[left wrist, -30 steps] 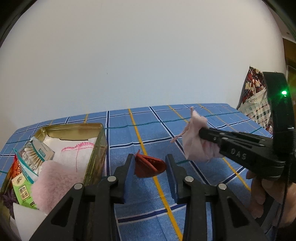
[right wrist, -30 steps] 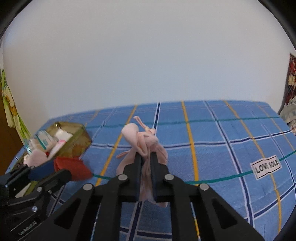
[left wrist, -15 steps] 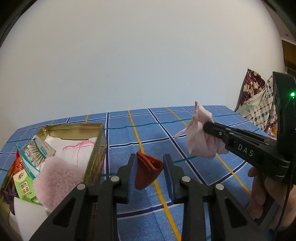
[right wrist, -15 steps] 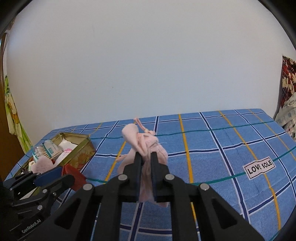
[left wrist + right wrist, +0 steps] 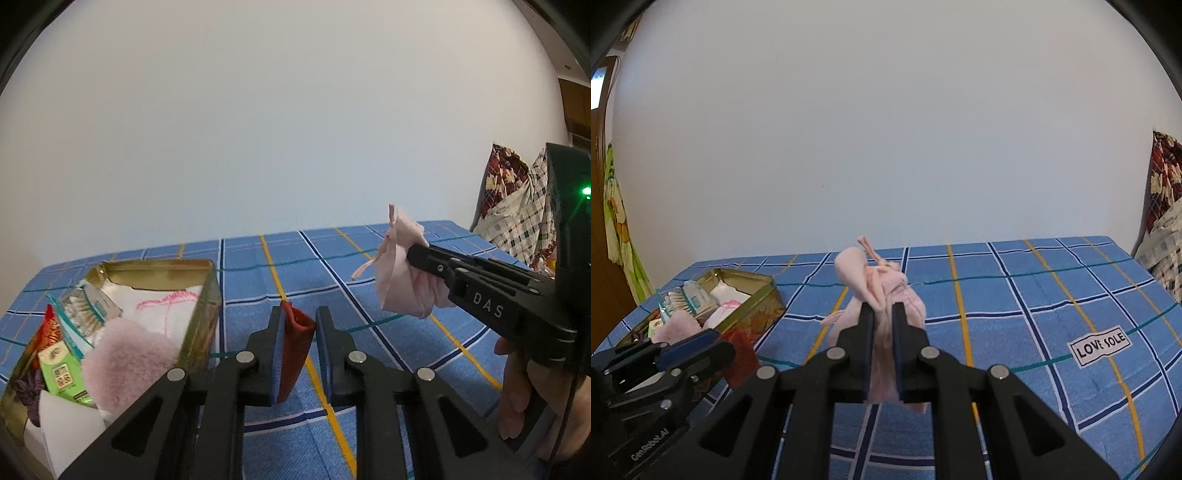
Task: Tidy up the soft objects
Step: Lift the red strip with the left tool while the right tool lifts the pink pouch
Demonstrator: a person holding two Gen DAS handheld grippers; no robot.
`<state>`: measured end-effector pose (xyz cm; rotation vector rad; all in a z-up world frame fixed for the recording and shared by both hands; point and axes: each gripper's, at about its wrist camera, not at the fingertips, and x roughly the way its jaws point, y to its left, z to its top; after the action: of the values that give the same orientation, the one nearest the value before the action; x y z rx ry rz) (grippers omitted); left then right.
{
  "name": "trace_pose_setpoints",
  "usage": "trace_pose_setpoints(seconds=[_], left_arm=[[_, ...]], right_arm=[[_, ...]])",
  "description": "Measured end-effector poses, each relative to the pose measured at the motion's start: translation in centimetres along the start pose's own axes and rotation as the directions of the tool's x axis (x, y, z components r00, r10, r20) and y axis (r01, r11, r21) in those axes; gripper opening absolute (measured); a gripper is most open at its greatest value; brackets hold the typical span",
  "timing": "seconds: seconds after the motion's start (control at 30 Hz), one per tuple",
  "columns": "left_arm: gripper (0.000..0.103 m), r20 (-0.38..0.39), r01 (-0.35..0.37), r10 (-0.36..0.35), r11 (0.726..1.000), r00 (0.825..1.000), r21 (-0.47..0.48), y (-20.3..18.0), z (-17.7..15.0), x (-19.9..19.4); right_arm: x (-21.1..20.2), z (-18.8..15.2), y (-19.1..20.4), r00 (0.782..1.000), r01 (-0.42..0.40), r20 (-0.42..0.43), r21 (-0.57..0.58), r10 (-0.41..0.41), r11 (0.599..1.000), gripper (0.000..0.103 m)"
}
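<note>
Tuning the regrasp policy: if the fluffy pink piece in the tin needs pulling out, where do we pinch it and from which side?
Pinch the raised middle of the fluffy pink piece, coming straight down from above. It lies bulging in the gold tin, walls close beside it and a cotton swab pack behind, so a side approach looks blocked.

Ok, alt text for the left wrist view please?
The left tongs grip a red pouch above a blue checked cloth. At right, the right tongs hold a pink drawstring pouch; at left sits a gold tin of soft items.
</note>
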<state>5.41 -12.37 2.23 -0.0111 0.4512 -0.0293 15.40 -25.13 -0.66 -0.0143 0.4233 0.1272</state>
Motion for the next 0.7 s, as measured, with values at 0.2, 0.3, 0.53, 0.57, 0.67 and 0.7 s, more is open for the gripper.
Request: trace_pose_setpoints(seconds=[0.2, 0.3, 0.53, 0.57, 0.67, 0.7], left_arm=[[0.018, 0.032, -0.012, 0.012, 1.000, 0.999, 0.004, -0.1, -0.1, -0.8], [0.018, 0.051, -0.017, 0.017, 1.000, 0.999, -0.002, -0.1, -0.2, -1.3], [0.018, 0.084, -0.042, 0.043, 0.999, 0.996, -0.018, 0.0, -0.3, -2.2], [0.018, 0.086, -0.043, 0.045, 0.999, 0.995, -0.019, 0.0, -0.3, -2.3], [0.018, 0.094, -0.051, 0.053, 0.998, 0.994, -0.022, -0.1, -0.3, -2.5], [0.018, 0.095, -0.053, 0.055, 0.998, 0.994, -0.022, 0.0, -0.4, -2.6]], right_arm=[[-0.1, 0.0, 0.0, 1.000, -0.001, 0.008, -0.007, 0.001, 1.000, 0.010], [-0.3, -0.1, 0.0, 1.000, 0.000, 0.017, -0.009, 0.000, 1.000, 0.010], [-0.8, -0.2, 0.4, 0.999, -0.002, 0.033, -0.031, 0.003, 1.000, 0.010], [-0.9, -0.2, 0.5, 0.999, -0.002, 0.034, -0.034, 0.003, 0.999, 0.010], [-1.2, -0.4, 0.7, 0.999, -0.005, 0.039, -0.043, 0.007, 0.999, 0.010], [-1.3, -0.4, 0.8, 0.999, -0.006, 0.041, -0.045, 0.008, 0.999, 0.010]])
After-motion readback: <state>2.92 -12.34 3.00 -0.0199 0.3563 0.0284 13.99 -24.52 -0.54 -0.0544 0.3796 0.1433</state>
